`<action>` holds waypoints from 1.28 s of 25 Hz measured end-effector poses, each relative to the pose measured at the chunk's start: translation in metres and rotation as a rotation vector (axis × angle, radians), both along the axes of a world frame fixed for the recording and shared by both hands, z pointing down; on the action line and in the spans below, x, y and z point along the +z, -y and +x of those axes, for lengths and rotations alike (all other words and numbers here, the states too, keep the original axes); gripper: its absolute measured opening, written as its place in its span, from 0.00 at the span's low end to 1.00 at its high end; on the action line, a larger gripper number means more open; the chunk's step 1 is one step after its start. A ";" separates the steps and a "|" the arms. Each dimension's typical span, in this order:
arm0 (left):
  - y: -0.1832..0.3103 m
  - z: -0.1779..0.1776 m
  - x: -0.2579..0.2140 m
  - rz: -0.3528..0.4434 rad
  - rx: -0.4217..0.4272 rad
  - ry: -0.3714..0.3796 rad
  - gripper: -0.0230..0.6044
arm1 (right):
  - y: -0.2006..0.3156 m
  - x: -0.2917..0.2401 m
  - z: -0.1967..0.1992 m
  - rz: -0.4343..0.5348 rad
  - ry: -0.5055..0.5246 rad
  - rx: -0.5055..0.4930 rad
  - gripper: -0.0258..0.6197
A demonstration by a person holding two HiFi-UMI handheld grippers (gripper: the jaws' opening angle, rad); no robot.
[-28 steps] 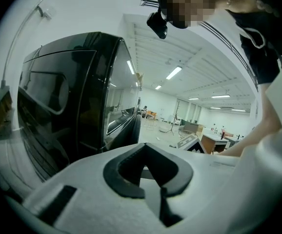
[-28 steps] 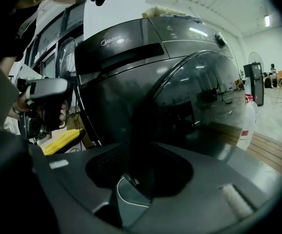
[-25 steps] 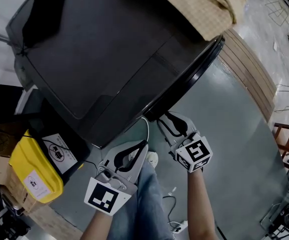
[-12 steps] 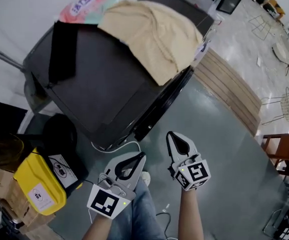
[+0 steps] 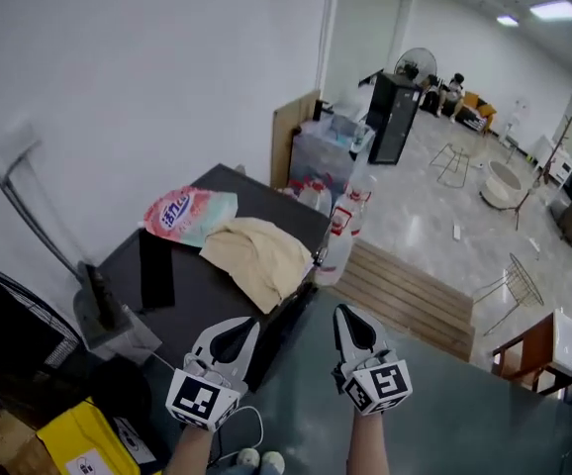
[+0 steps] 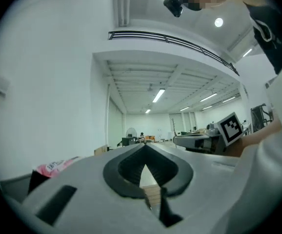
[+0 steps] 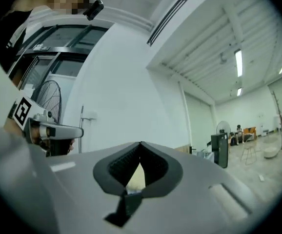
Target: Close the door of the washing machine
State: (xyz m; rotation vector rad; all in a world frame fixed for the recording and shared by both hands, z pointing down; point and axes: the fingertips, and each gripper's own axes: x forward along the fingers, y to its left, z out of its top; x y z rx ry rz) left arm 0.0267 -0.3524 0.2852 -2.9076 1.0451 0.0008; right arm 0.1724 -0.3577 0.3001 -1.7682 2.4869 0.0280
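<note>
Both my claws are squeezed fully together and grip nothing. My left claw (image 5: 247, 325) and my right claw (image 5: 344, 313) hang side by side before the one washing machine (image 5: 199, 290). Its door (image 5: 284, 327) shows edge-on on the front face, between the two claws. Three things lie on its top: one pink packet (image 5: 189, 213), one beige cloth (image 5: 261, 255) and one black strip (image 5: 155, 268). One clear bottle (image 5: 343, 231) stands by its corner.
</note>
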 end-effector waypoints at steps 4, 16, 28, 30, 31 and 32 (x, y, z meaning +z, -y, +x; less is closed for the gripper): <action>0.013 0.000 -0.055 0.079 -0.013 0.004 0.03 | -0.012 -0.068 0.011 0.097 -0.021 0.038 0.06; 0.017 0.012 -0.097 0.146 -0.013 -0.026 0.03 | -0.037 -0.109 0.020 0.161 -0.024 0.095 0.06; 0.014 0.010 -0.079 0.114 -0.009 0.001 0.04 | -0.038 -0.092 0.016 0.119 -0.023 0.117 0.06; 0.013 0.007 -0.079 0.112 -0.012 -0.002 0.03 | -0.038 -0.092 0.014 0.118 -0.023 0.114 0.06; 0.013 0.006 -0.079 0.111 -0.014 -0.003 0.03 | -0.039 -0.091 0.013 0.117 -0.024 0.114 0.06; 0.013 0.005 -0.078 0.111 -0.015 -0.003 0.03 | -0.039 -0.091 0.012 0.117 -0.024 0.113 0.06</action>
